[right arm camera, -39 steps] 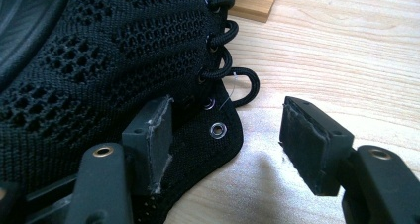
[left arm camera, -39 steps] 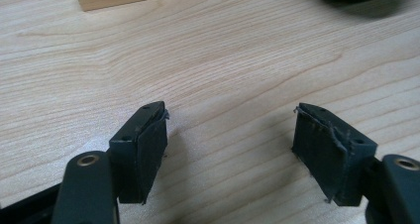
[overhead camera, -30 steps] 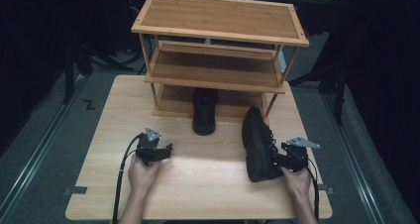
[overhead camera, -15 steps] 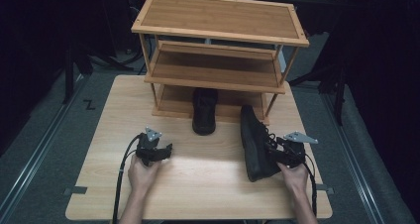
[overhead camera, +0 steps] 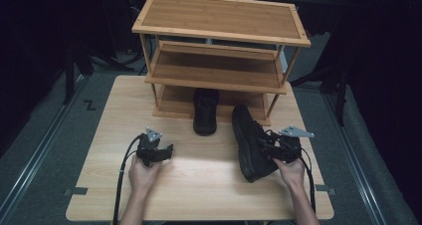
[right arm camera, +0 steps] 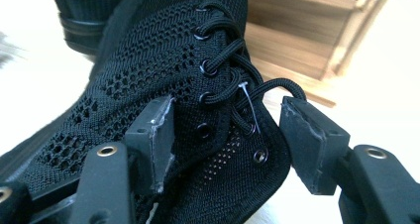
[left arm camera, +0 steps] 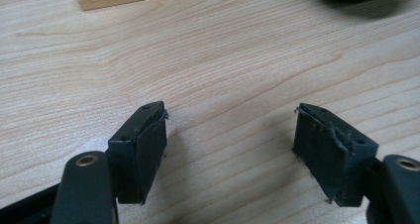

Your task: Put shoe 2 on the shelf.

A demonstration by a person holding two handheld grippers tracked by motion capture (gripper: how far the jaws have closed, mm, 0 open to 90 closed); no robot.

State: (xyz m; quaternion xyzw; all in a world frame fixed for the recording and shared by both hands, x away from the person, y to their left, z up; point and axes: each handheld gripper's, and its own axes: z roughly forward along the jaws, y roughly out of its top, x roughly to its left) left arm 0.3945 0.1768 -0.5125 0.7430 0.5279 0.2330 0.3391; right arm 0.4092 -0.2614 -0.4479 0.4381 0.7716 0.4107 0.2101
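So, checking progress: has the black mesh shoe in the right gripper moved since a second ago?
Yes: the black mesh shoe shifted toward the wooden shelf rack.

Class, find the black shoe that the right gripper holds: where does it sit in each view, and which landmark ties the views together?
High view: the black shoe lies right of centre on the table, in front of the wooden rack, with the right gripper on its laces side.
Left gripper view: a dark edge at the top right may be it; I cannot tell.
Right gripper view: the shoe runs through the centre, between the jaws.
Shared landmark: the wooden rack.
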